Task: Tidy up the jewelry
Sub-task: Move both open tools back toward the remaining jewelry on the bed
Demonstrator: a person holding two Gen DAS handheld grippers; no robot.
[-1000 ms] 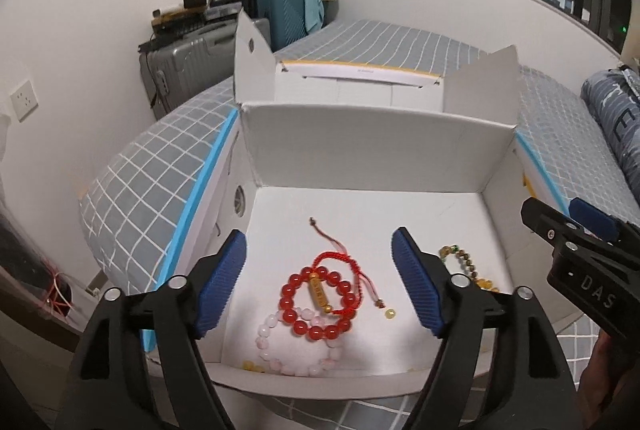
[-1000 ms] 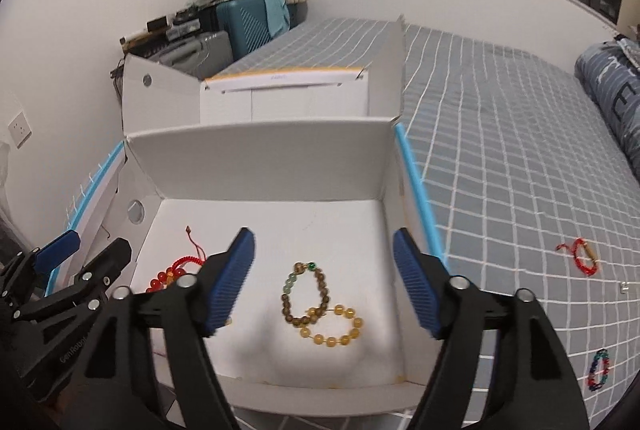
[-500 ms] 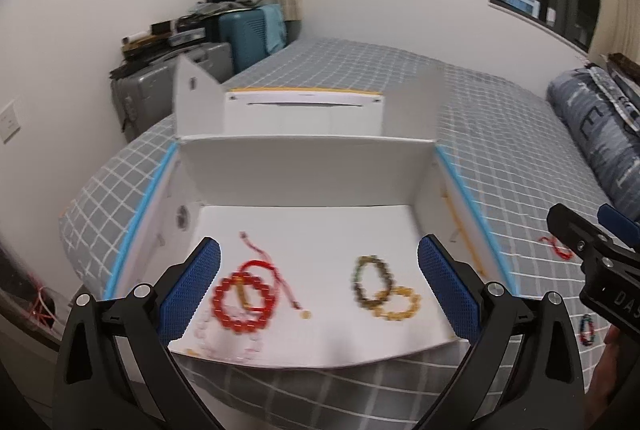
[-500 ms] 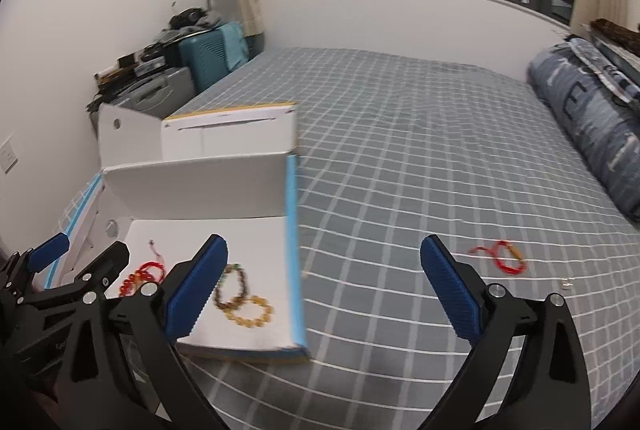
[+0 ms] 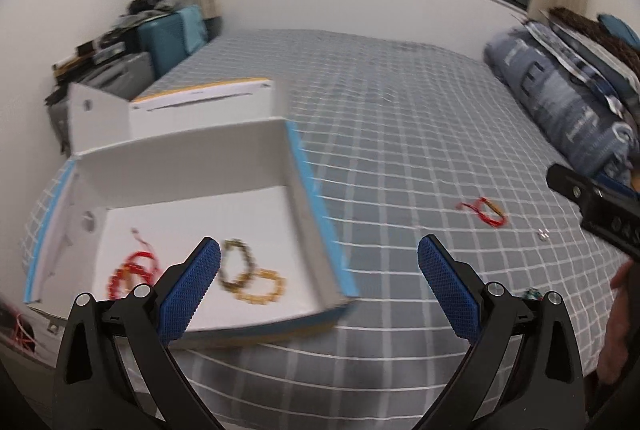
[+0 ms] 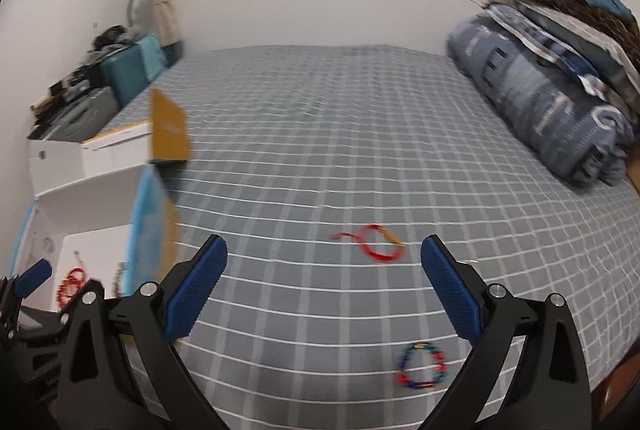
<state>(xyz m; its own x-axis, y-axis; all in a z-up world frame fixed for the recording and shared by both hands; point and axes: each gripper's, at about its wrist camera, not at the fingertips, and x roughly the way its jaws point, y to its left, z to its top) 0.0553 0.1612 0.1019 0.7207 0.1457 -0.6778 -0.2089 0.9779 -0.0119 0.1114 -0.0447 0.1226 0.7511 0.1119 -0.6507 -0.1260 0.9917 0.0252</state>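
An open white box [image 5: 256, 166] with blue edges sits on the bed at the left; it also shows in the right wrist view [image 6: 96, 190]. Inside lie red bead bracelets [image 5: 132, 270], a dark bead bracelet [image 5: 240, 264] and an amber one [image 5: 262, 286]. A red cord bracelet [image 6: 378, 248] lies on the bedspread, also in the left wrist view [image 5: 484, 212]. A multicoloured bead bracelet [image 6: 422, 366] lies nearer, by my right gripper [image 6: 322, 286]. My left gripper [image 5: 318, 286] hovers over the box's right edge. Both are open and empty.
A grey checked bedspread [image 6: 340, 134] covers the bed. A rolled blue quilt [image 6: 548, 110] lies along the right side. Suitcases [image 5: 160, 46] and clutter stand at the far left by the wall. A small silvery item [image 5: 543, 235] lies near the red cord bracelet.
Both grippers have swung right, away from the box and toward the open bedspread. Both opened wider after the first frame. The red cord and multicoloured bracelets have come into view.
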